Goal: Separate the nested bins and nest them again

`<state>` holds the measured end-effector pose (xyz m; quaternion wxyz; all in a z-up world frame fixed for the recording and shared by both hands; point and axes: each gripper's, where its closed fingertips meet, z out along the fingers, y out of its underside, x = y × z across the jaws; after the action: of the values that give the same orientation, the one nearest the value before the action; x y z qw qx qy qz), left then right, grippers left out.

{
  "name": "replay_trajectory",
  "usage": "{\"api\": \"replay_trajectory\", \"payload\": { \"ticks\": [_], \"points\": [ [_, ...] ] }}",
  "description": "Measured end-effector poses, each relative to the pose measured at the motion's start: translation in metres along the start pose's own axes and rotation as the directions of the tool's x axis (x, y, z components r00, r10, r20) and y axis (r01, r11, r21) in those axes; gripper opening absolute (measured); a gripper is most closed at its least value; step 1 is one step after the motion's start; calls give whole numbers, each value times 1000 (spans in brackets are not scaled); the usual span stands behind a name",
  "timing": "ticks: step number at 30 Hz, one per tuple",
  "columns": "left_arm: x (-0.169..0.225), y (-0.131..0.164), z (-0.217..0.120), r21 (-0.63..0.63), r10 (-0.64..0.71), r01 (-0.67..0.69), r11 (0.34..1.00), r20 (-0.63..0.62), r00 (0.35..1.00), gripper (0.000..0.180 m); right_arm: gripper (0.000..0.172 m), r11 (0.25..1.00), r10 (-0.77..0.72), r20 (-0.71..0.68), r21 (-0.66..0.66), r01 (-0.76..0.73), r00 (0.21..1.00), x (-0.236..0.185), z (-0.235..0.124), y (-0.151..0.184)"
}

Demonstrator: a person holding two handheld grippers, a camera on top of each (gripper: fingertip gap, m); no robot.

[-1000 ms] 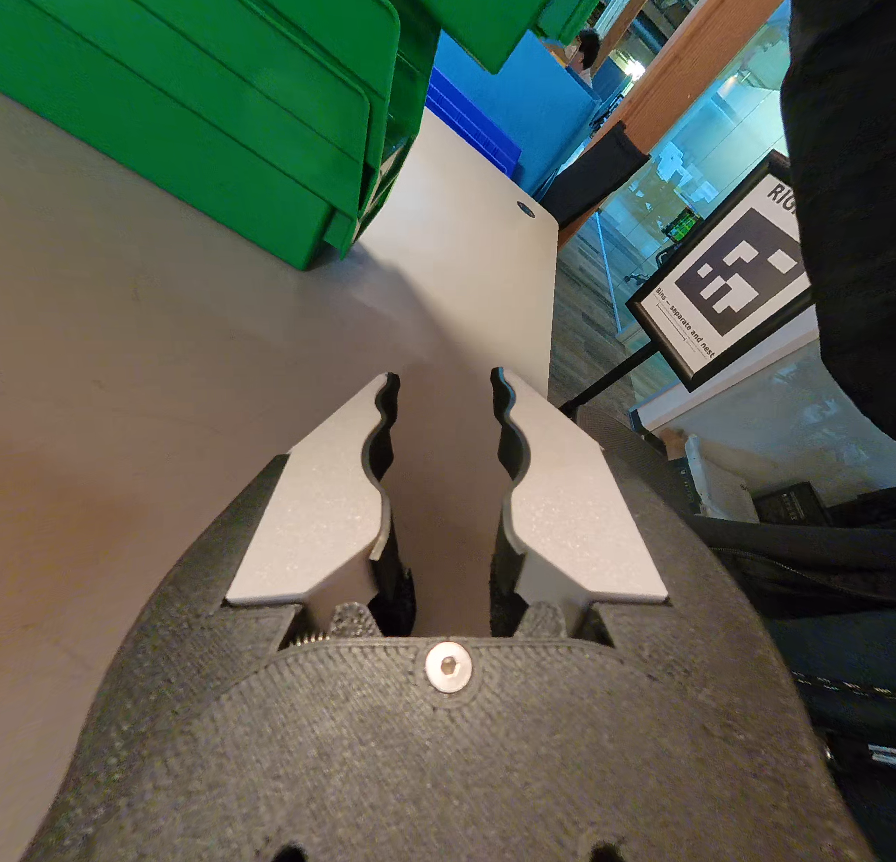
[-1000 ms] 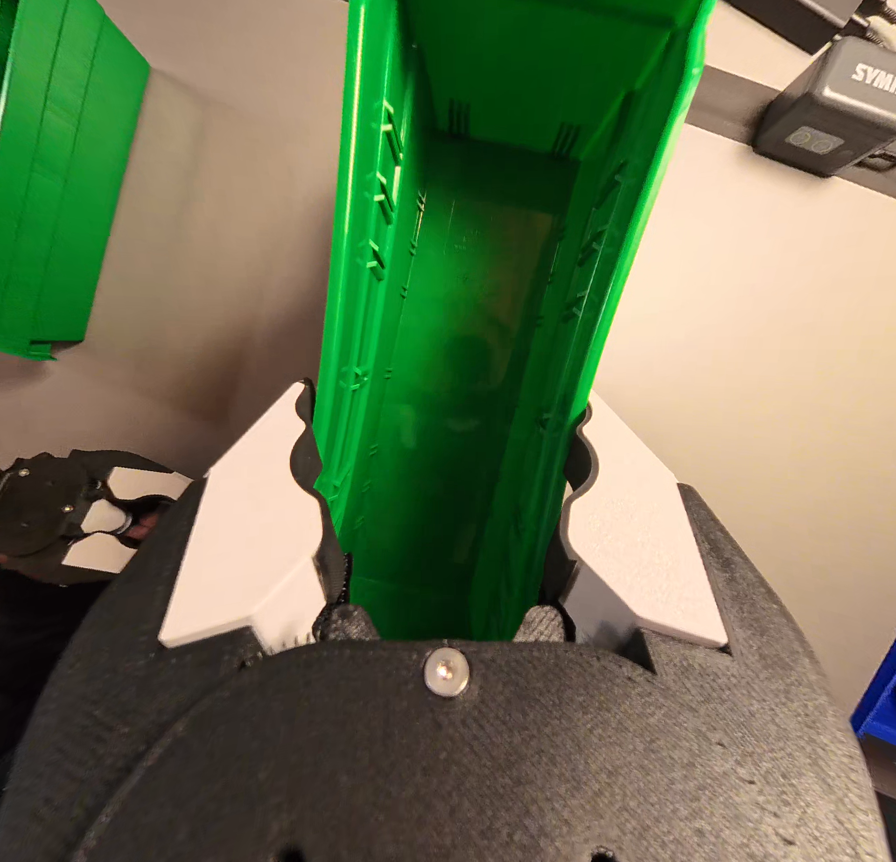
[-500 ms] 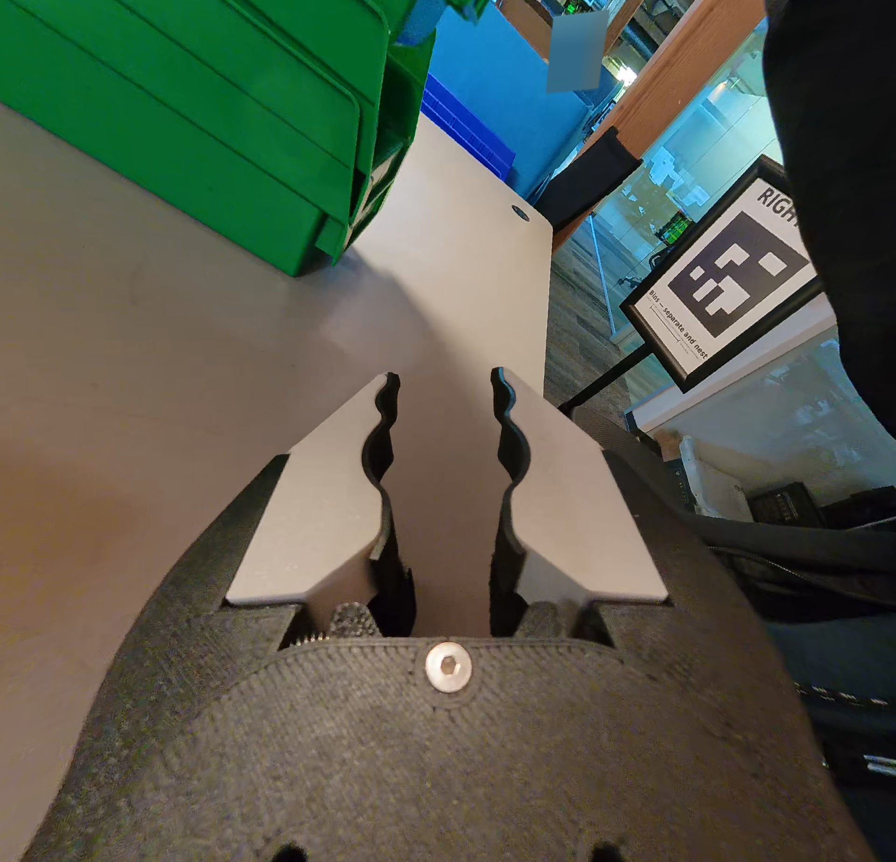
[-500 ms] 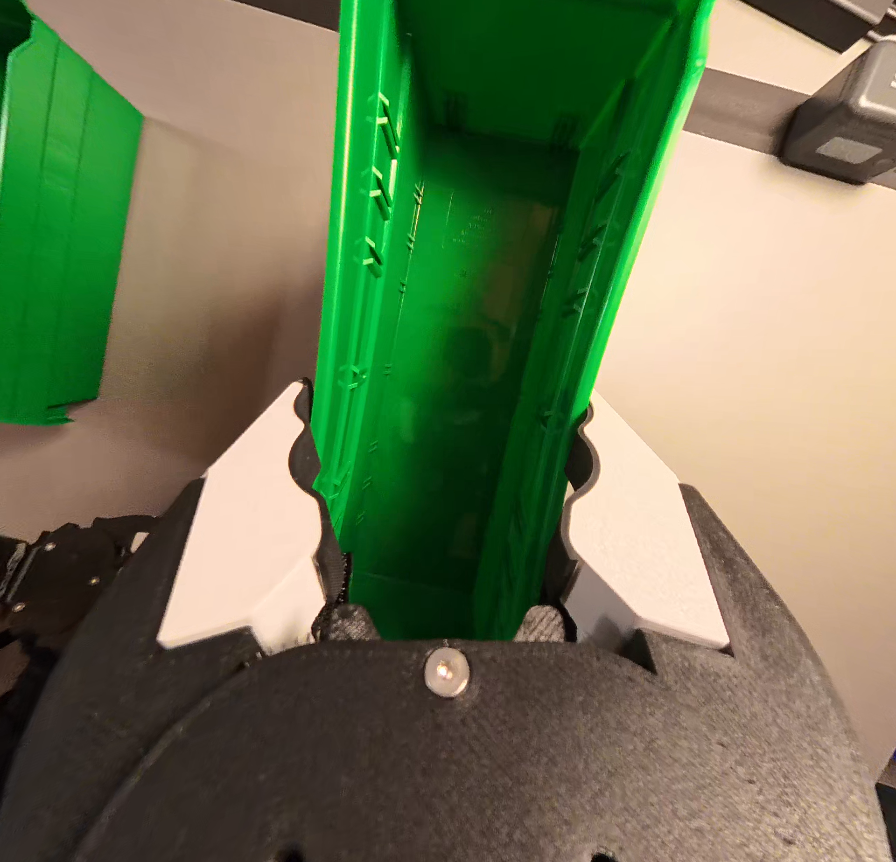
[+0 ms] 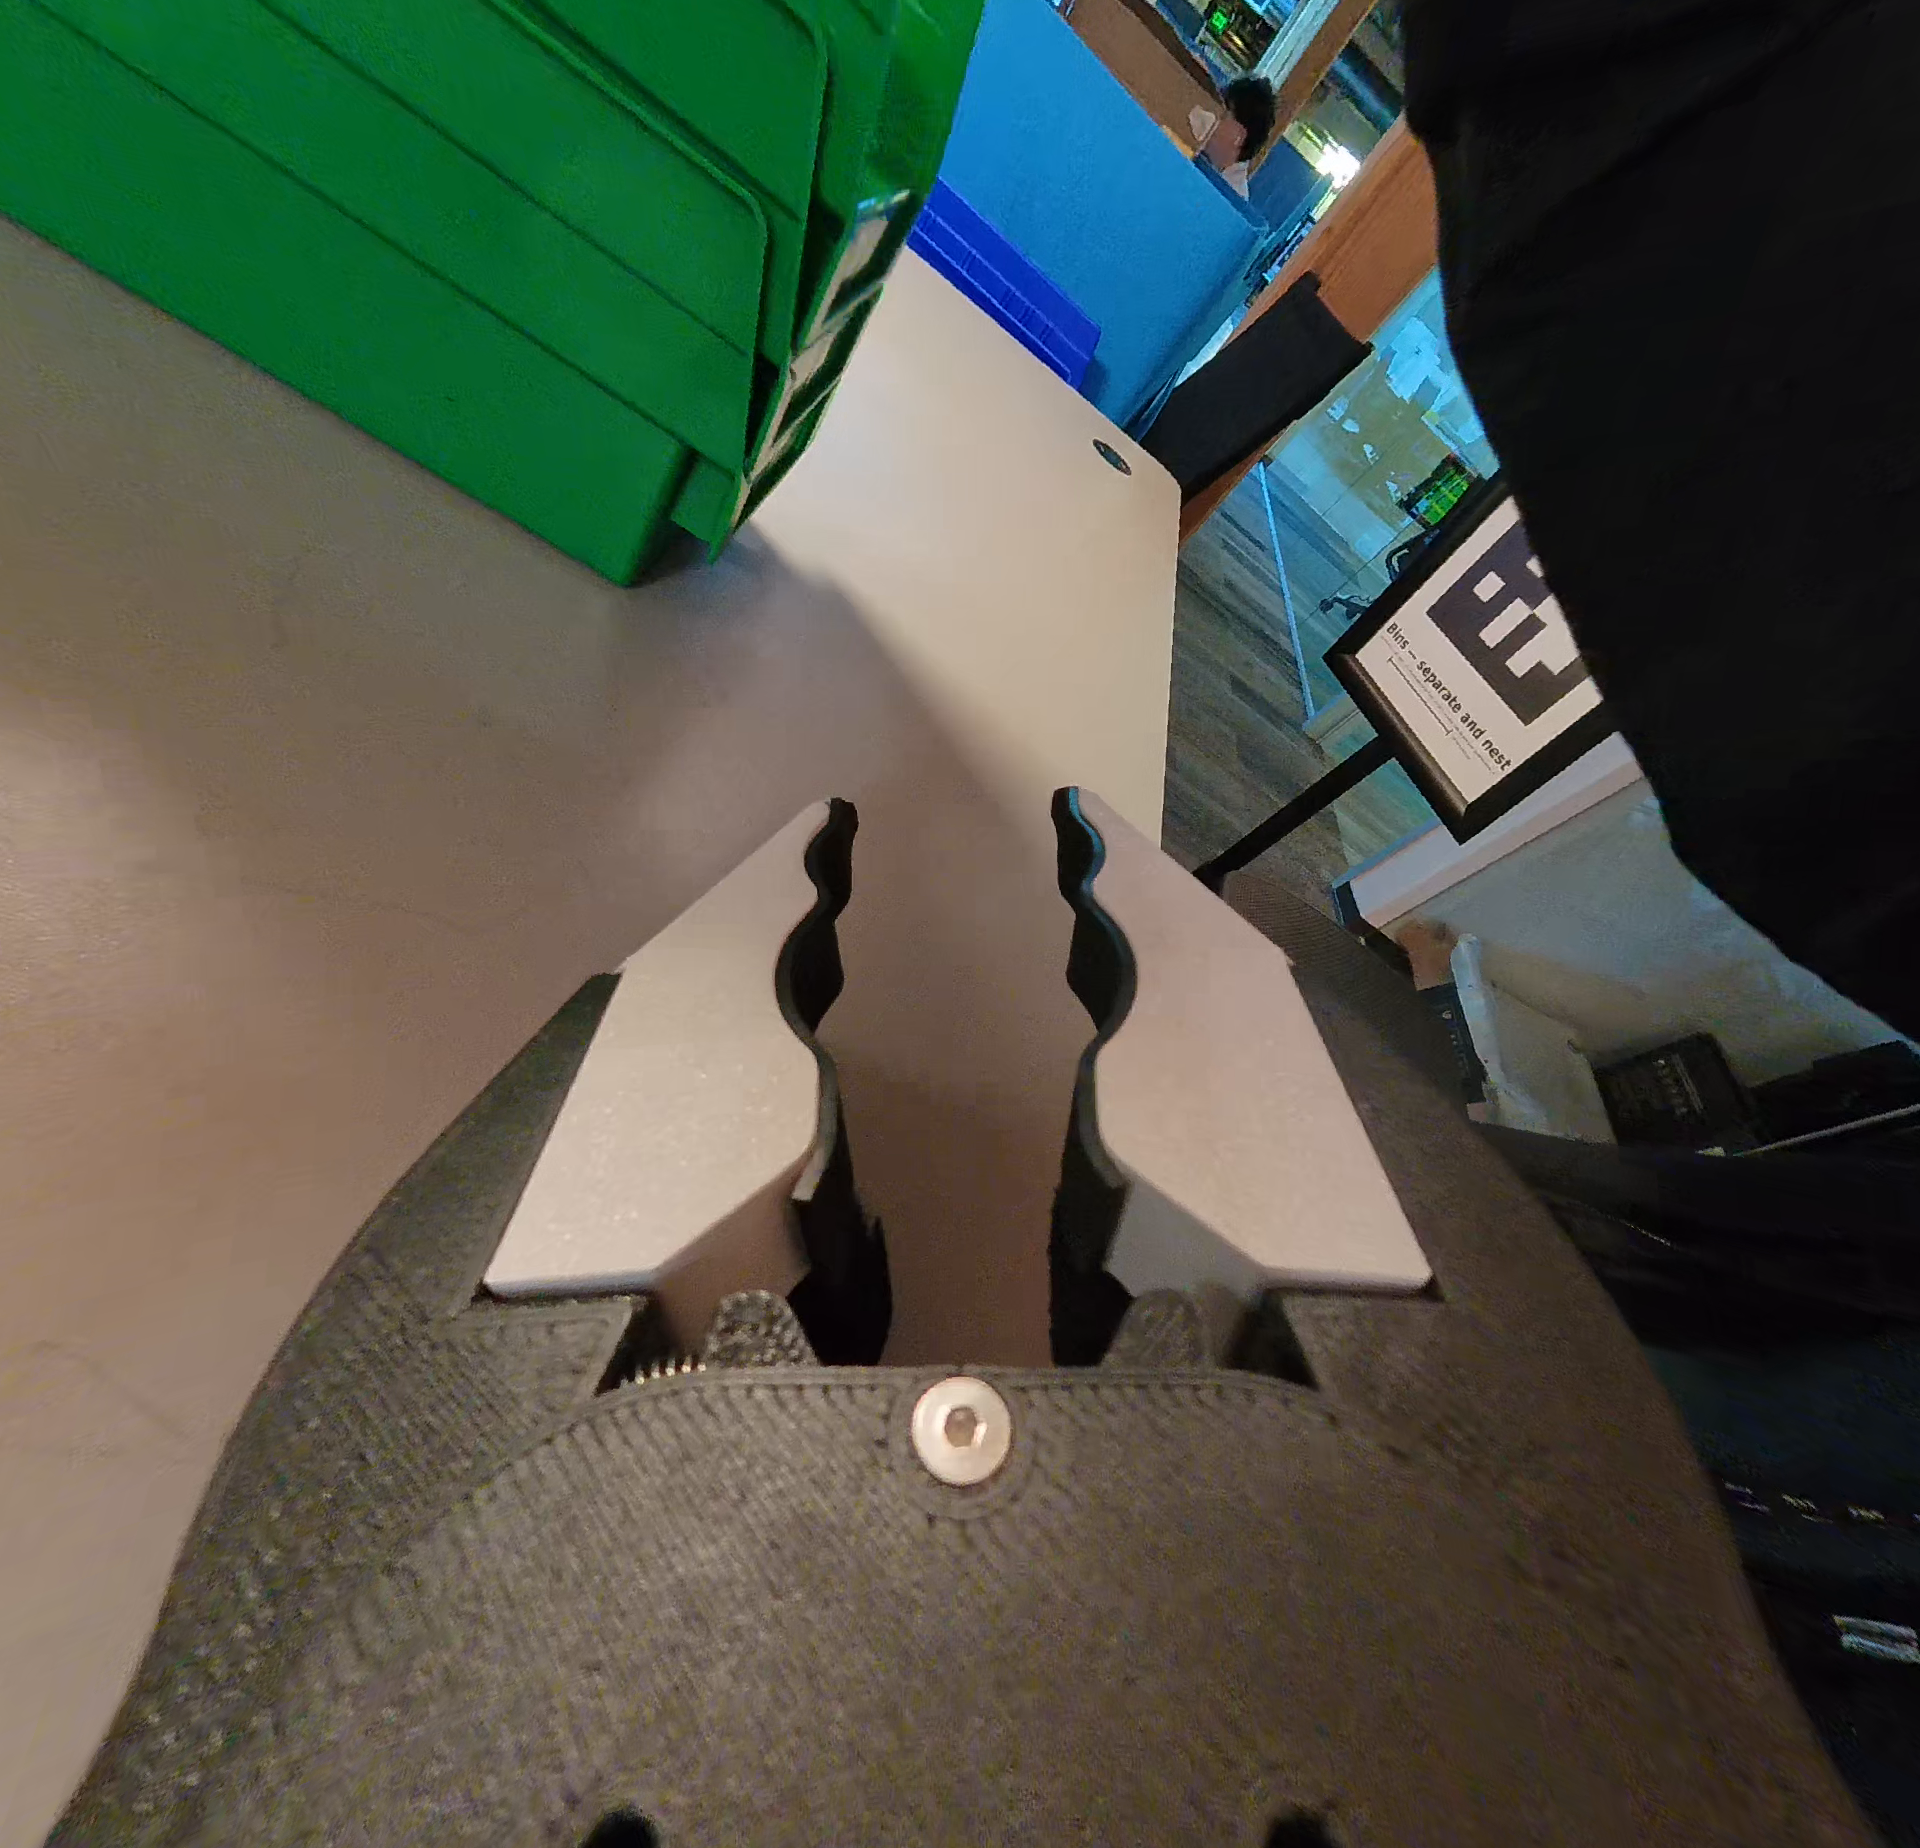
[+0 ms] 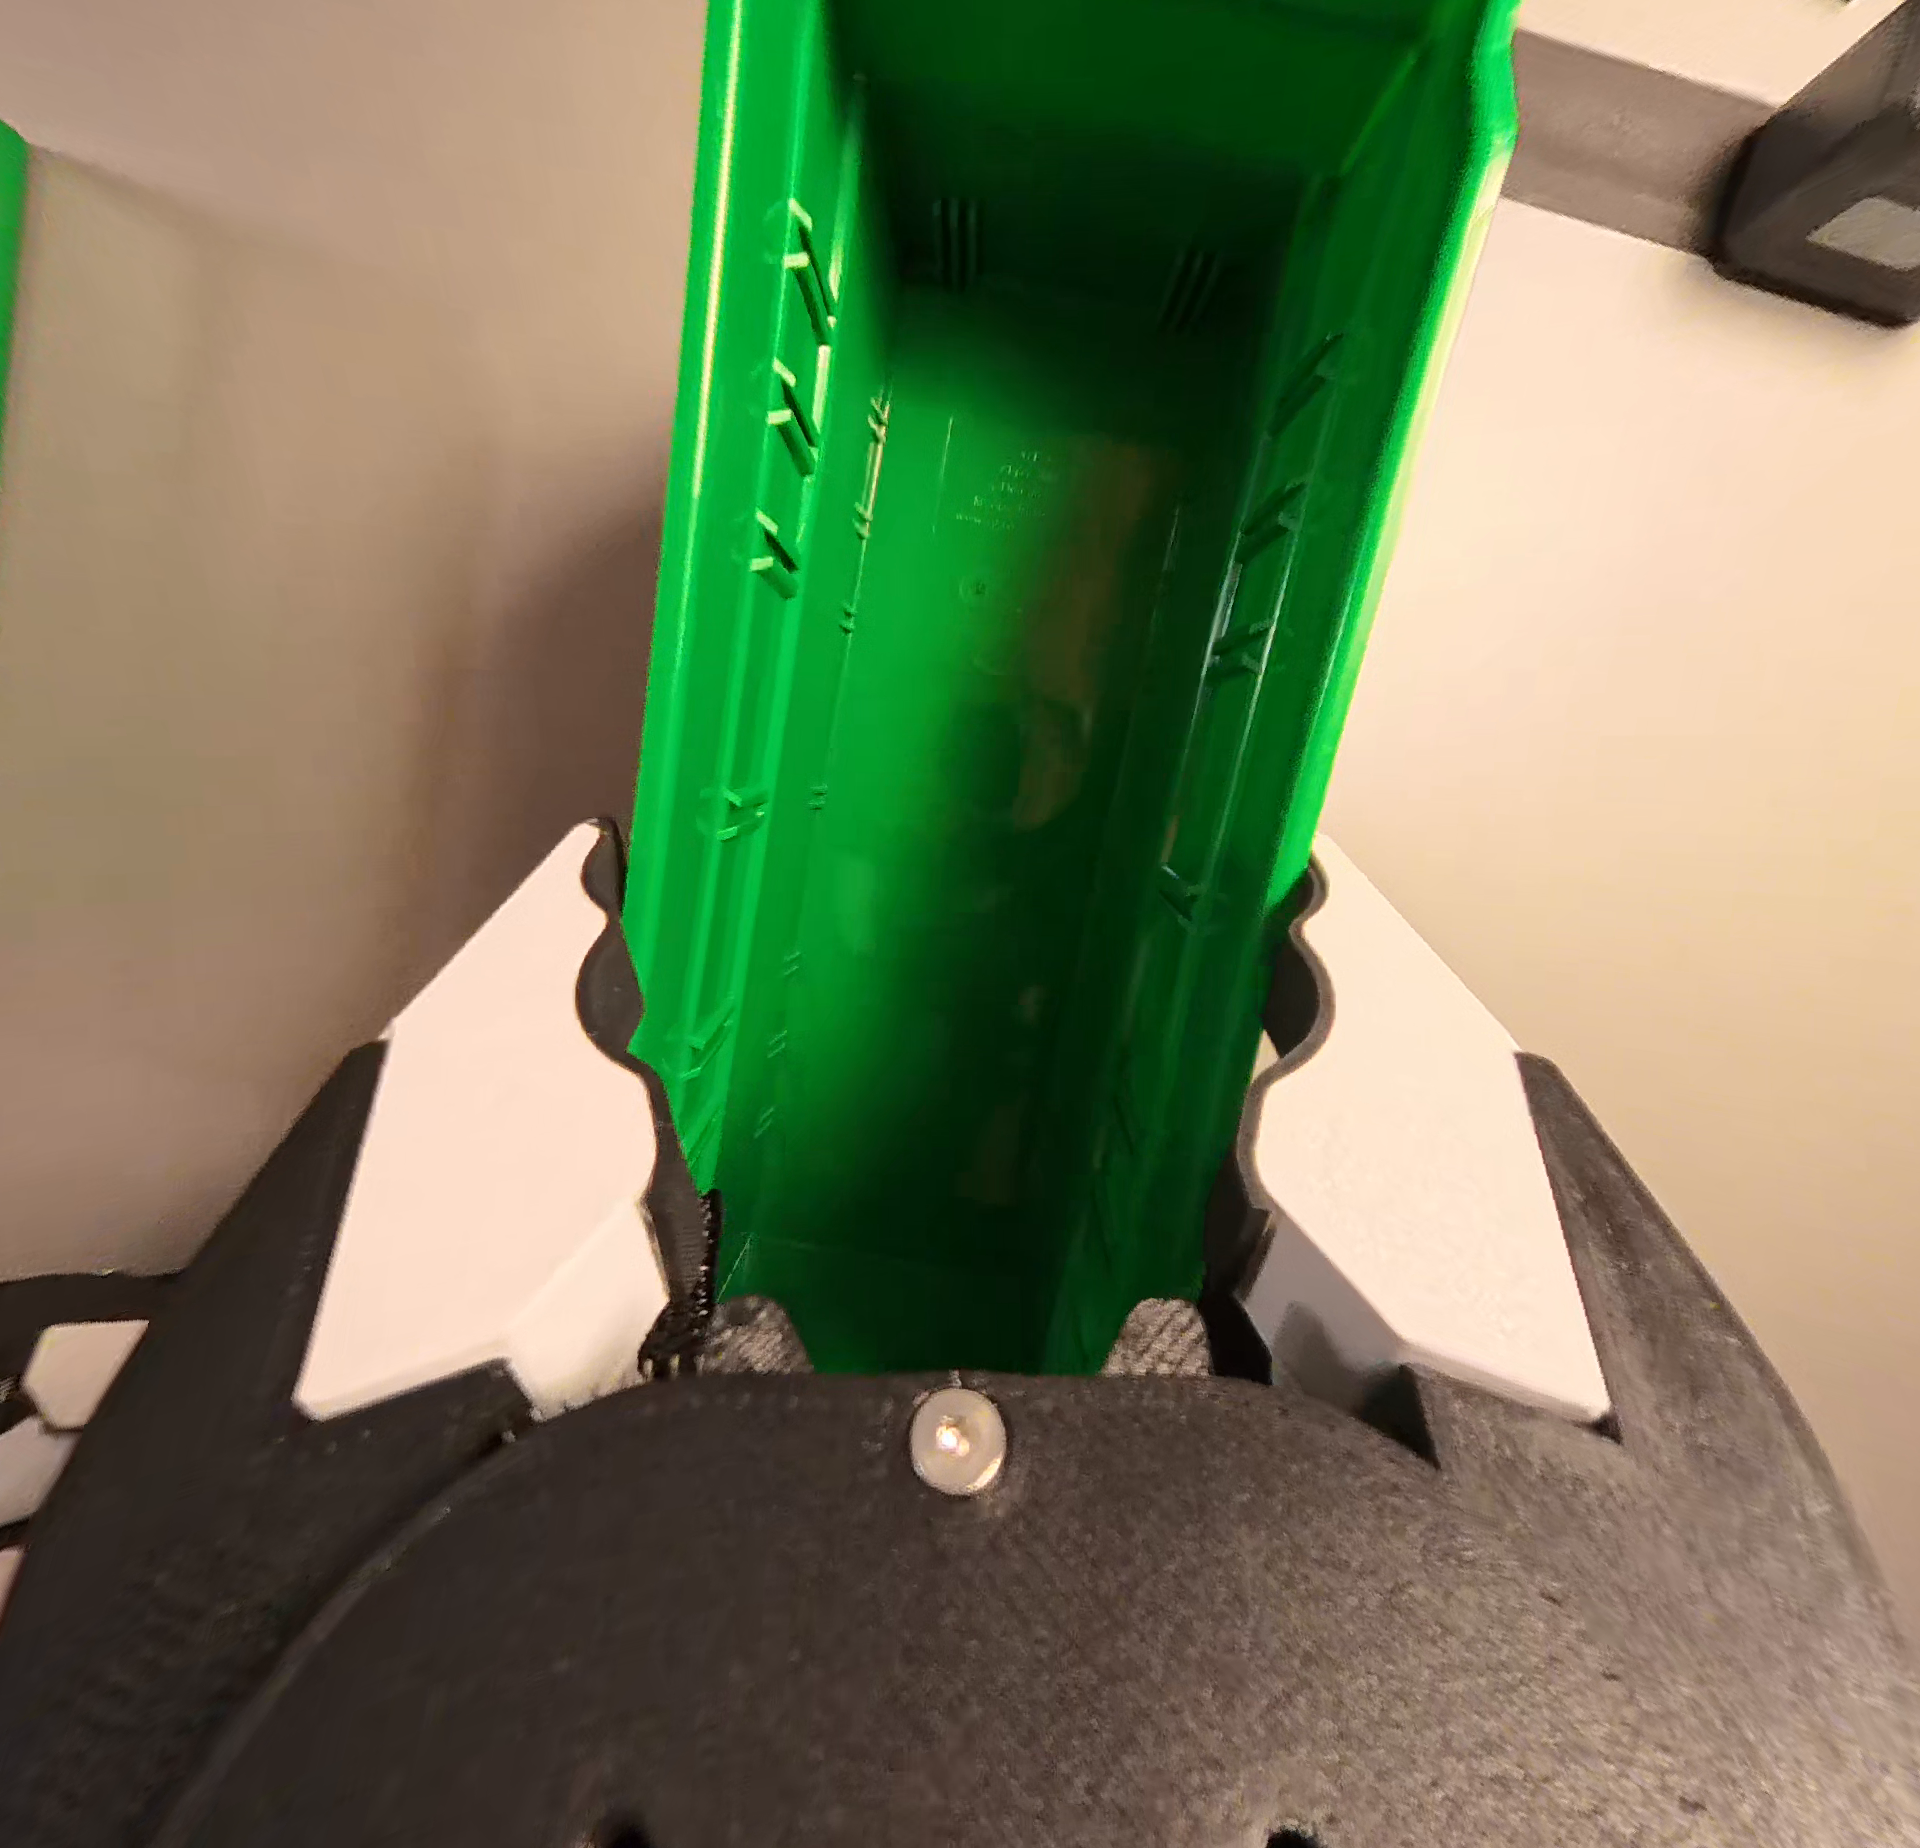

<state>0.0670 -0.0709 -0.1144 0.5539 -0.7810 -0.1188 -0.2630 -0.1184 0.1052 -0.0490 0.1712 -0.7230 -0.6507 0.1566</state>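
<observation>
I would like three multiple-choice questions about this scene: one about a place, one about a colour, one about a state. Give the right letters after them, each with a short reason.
1. Where does the stack of green bins stand?
A. on the table
B. on the floor
C. on a chair

2. What colour is the bin between the right gripper's fingers?
A. blue
B. green
C. grey

3. How is the left gripper?
A. shut on a bin
B. open with nothing between its fingers
C. shut on a cable

Answers: 1 A, its base rests on the table. 2 B, its walls are bright green. 3 B, only table shows between the fingers.

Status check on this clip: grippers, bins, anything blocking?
Left gripper open, empty. Right gripper straddling single green bin. Green bin stack on table. Nothing blocking.
</observation>
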Motion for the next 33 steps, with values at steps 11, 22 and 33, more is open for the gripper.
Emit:
{"api": "replay_trajectory", "payload": {
  "ticks": [11,22,33],
  "points": [
    [-1,0,0,1,-8,8,1000,-1,1000,39,130,943,-99,-30,316,104,995,-34,-58,18],
    [-3,-1,-1,11,-8,8,1000,24,1000,39,128,880,-123,1,463,108,992,-43,-58,99],
    [-8,-1,-2,19,-9,8,1000,72,997,38,124,823,-147,96,564,68,985,-51,-66,139]
  ]
}}
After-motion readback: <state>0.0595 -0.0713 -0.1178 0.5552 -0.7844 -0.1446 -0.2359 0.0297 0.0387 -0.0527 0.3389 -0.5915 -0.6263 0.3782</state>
